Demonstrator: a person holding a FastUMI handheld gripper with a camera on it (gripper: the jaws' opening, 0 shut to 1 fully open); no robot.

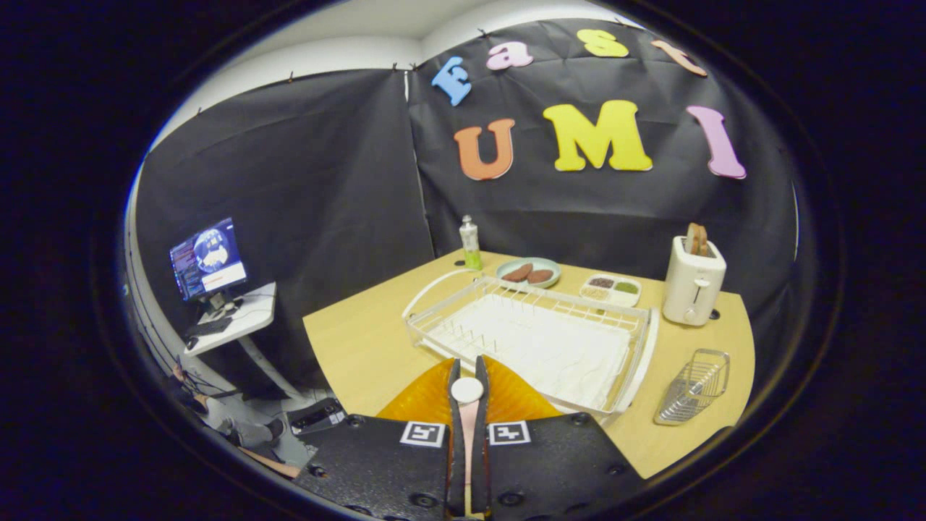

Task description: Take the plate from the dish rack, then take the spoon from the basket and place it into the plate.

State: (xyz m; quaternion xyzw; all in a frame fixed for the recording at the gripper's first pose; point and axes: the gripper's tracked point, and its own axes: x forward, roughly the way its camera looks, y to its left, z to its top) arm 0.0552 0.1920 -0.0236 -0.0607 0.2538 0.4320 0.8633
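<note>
I hold the spoon (466, 405) pinched in my gripper (467, 383) over the plate (427, 401), beside the rack (535, 340); basket (693, 385) emptied; only release left.

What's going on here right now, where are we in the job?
A person's hand-held claw is shut on the spoon, whose pale round end pokes out between the fingers. The orange plate is already out of the dish rack and lies just under the fingers by the rack's near edge. The wire basket on the table holds nothing. The spoon looks ready to be set into the plate.
</note>
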